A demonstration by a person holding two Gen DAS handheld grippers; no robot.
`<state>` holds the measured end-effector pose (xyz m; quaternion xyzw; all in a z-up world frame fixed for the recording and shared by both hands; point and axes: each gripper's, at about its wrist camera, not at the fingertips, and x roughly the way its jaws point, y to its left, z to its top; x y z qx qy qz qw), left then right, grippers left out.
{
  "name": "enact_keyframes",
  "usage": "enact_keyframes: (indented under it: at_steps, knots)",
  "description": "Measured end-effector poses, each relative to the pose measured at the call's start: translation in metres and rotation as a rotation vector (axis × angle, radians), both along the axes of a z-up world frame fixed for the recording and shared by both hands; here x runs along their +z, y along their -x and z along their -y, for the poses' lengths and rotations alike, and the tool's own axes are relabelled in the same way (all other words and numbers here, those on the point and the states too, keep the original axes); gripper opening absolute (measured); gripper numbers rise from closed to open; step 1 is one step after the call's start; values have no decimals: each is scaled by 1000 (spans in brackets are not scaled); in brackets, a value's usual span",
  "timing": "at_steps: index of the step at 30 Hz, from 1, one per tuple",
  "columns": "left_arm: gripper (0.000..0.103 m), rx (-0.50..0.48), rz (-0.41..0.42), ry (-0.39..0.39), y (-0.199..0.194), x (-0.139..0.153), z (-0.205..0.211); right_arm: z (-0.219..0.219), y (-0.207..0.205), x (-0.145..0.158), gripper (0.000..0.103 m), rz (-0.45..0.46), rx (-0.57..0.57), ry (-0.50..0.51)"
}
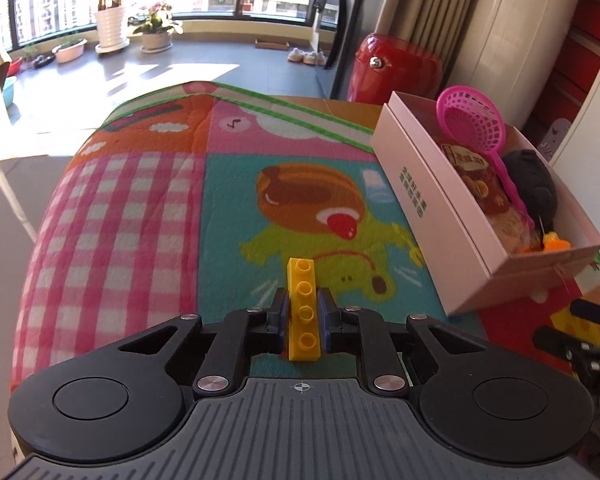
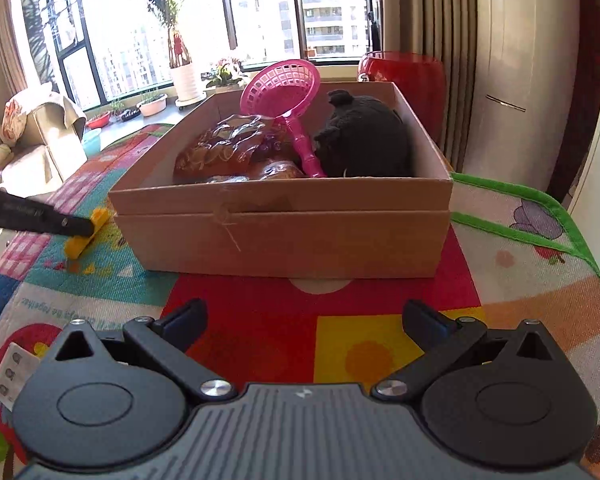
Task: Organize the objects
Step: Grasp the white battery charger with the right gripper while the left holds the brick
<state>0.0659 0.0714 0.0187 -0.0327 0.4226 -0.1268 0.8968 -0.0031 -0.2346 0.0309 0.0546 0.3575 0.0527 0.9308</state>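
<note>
Jaws of the left gripper [image 1: 303, 312] are pinched on one yellow toy brick [image 1: 302, 308], a long piece with four studs in a single row, its far end poking forward past the blue pads [image 1: 325, 318] and its near end reaching back toward the gripper body. Under those jaws lies the bright cartoon play mat [image 1: 140, 208] that covers the surface. Ahead and to the right of them sits one pink cardboard box [image 1: 420, 200], open at the top, apart from the brick. Inside it I count one pink plastic strainer scoop [image 1: 471, 124], one dark plush toy [image 1: 534, 184], crinkly brown snack packets [image 1: 474, 184] whose number I cannot tell, and one small orange piece [image 1: 556, 245] at the near end.

Jaws of the right gripper [image 2: 305, 322] stand spread wide with nothing between them, over the red and yellow patches of the mat. Straight ahead of them is the same box's near wall. Far to their left the brick shows again, yellow, gripped at the tip of the other tool beside the box's corner.
</note>
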Motion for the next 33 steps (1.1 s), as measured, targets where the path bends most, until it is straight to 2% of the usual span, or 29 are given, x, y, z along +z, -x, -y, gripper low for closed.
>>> enact_keyframes:
  at_steps: [4,8,11,13,15,18,20,23,28,33]
  knots:
    - [18,-46,-4,44,44,-3,-19,-5,-3,0,103,-33,27,46]
    - [18,-39,33,-2,77,-2,-34,-15,-5,0,103,-64,63,127]
    - [18,-14,39,7,89,-6,-44,-18,-4,8,103,-110,91,88]
    - [19,9,52,37,94,-8,-48,-27,12,17,103,-95,187,-9]
    - [19,29,59,49,96,-9,-48,-49,30,23,103,-84,310,-32]
    - [22,14,89,-2,100,-9,-39,-86,54,22,103,-85,451,28]
    - [22,-5,114,-50,104,-10,-33,-106,65,17,103,-85,505,110]
    - [23,-10,127,-69,106,-12,-30,-116,74,14,103,-10,488,270]
    - [23,12,137,-49,107,-13,-32,-99,67,23,103,89,317,380]
    - [22,15,162,-55,111,-16,-31,-87,63,32,103,26,368,214]
